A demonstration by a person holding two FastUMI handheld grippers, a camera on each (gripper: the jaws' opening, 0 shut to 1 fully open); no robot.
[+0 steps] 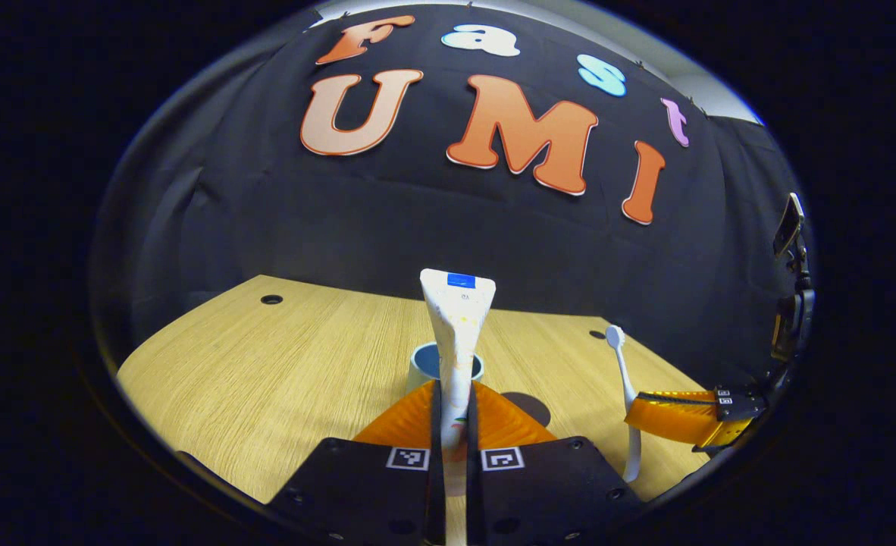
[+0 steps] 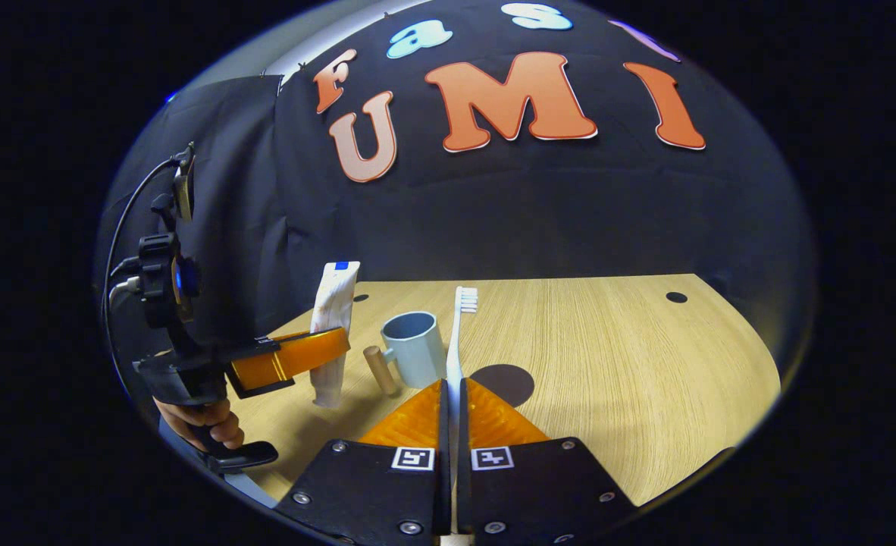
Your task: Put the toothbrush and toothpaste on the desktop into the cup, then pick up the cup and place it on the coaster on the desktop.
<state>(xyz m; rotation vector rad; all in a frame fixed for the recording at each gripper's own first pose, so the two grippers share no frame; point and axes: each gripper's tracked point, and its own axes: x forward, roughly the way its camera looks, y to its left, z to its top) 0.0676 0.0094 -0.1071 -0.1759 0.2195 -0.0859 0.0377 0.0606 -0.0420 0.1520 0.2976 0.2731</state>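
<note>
My left claw (image 1: 452,425) is clenched on the toothpaste (image 1: 457,318), both fingers pressing its flattened lower body, so the tube stands upright with its crimped, blue-marked end on top. My right claw (image 2: 452,425) is clenched the same way on the toothbrush (image 2: 459,334), gripping the slim white handle with the bristle head pointing up. Both things are lifted clear of the desk (image 2: 630,356), neither yet in the cup (image 2: 415,346).

The cup stands on the desk just beyond the tube in the left gripper view, and to the left of the brush in the right gripper view. The coaster (image 2: 502,381) is a dark flat disc lying just right of the cup.

I judge the step in hand to be dropping these 2 items in. To do it well, I should bring 1 item over the mouth at a time, so my 2 claws do not crowd each other, lower its bottom end well inside the rim, then let go. Touching the rim sideways could tip or slide the cup.

The cup is pale blue-grey, smooth and matte, with faceted sides and a round wooden peg handle (image 2: 380,369) sticking out toward the near left. The tube looks soft and creased, likely to flex, while the brush looks thin, rigid plastic. The desk is light wood grain with small dark holes.
</note>
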